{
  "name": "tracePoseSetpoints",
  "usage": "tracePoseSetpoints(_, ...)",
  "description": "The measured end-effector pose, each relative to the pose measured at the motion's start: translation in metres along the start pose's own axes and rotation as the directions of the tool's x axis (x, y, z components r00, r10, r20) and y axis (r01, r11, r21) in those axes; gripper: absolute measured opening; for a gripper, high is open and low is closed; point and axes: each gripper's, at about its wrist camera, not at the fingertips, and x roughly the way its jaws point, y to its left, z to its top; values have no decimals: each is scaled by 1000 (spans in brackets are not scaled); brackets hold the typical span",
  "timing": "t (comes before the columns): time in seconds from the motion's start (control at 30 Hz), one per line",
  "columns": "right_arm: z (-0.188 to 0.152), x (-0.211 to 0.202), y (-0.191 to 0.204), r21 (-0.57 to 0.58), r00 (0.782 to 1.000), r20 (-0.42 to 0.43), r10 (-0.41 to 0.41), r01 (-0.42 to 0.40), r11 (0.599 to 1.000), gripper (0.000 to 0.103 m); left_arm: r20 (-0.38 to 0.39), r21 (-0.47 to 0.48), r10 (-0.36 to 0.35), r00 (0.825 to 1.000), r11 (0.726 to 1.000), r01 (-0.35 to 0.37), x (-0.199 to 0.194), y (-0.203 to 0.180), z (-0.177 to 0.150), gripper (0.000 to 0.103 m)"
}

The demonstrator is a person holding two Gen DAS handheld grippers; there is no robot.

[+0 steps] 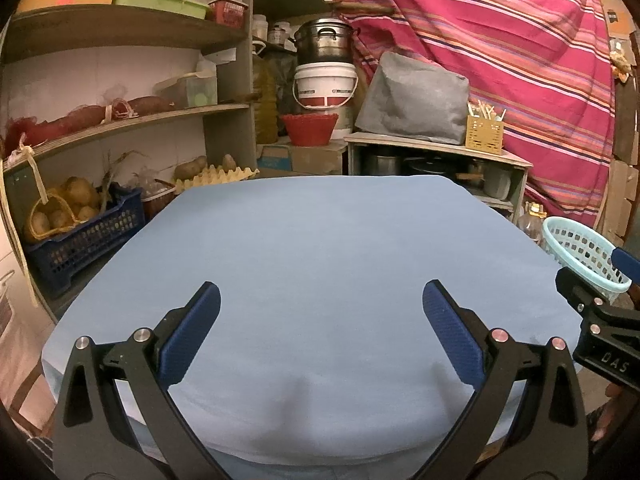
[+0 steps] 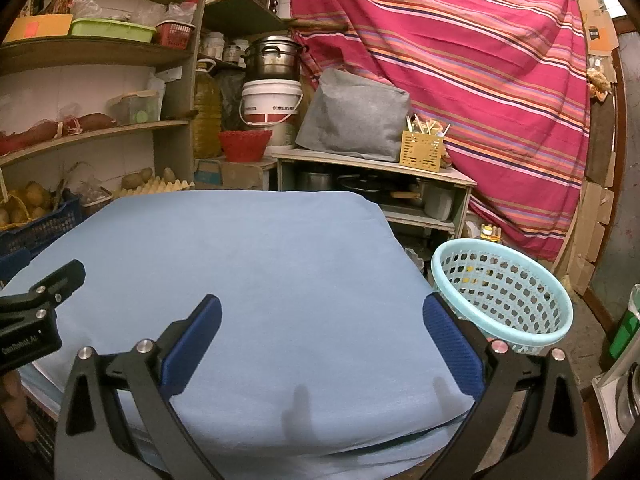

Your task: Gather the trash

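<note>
Since the table's pale blue cloth [image 1: 312, 240] lies bare, with no trash showing and the light turquoise perforated plastic basket [image 2: 504, 296] beside its right edge, I judge collecting finished or unbegun; my left gripper [image 1: 320, 336] and right gripper [image 2: 320, 336] gape empty.

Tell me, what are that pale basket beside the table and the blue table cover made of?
The basket looks like moulded plastic, pale turquoise with a slight sheen; its wall is pierced by even rows of holes under a smooth rolled rim. The table cover seems to be cloth, matte light blue; it drapes softly over the edges and shows faint creases. Which fibre it is cannot be told.
</note>
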Motion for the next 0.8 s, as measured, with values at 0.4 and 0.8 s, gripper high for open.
tracePoseSetpoints(0.4, -2, 0, 5, 0, 1000, 0, 1, -1, 1000, 98, 1, 1, 0, 1000, 1000, 0, 1, -1, -1, 98)
tracePoseSetpoints(0.8, -1, 1, 6, 0, 1000, -2, 1, -1, 1000, 98, -1, 0, -1, 1000, 1000, 1, 2, 0, 0, 98)
